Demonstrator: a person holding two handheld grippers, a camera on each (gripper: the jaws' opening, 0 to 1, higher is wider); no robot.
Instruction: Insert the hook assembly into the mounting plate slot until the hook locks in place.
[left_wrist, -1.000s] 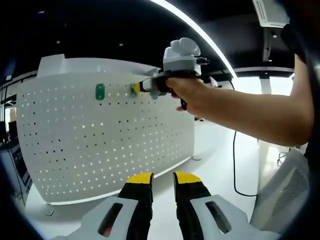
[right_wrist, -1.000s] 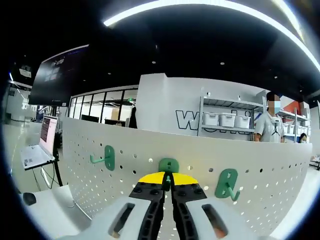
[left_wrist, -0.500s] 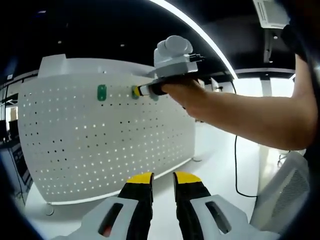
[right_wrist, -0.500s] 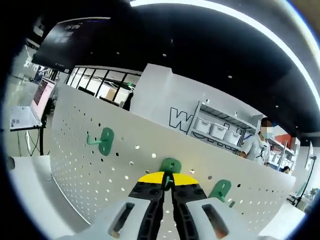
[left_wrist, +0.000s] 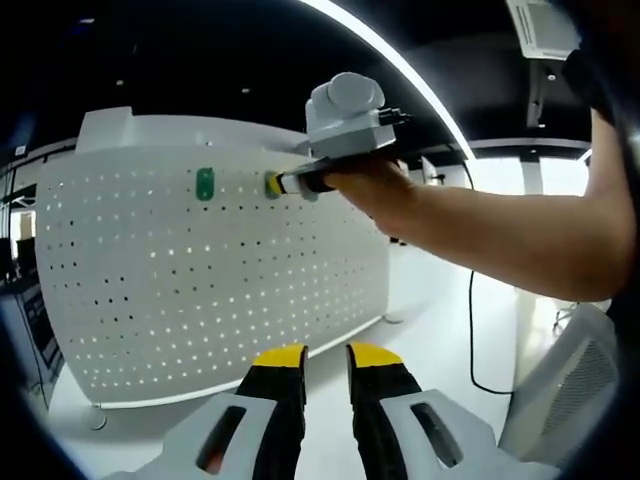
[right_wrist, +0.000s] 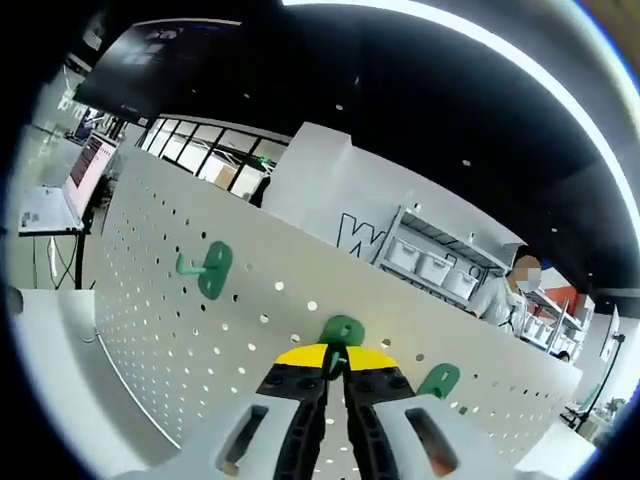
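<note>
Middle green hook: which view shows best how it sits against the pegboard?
The right gripper view. The middle green hook sits close, just beyond the shut right tongs, against the pegboard. The left gripper view shows it small and distant, mostly hidden behind those tongs.

middle hook (right_wrist: 341, 331): lower part hidden behind right gripper (right_wrist: 336, 362) tips; prong out of sight
far hook (right_wrist: 438, 381): partly covered by gripper body
pegboard (left_wrist: 200, 290): left end lost in dark rim
hooks in left gripper view (left_wrist: 204, 183): too small to tell shape
right gripper's tips (left_wrist: 283, 183): grasp too small to judge
person's arm (left_wrist: 520, 235): cut off at right edge
</note>
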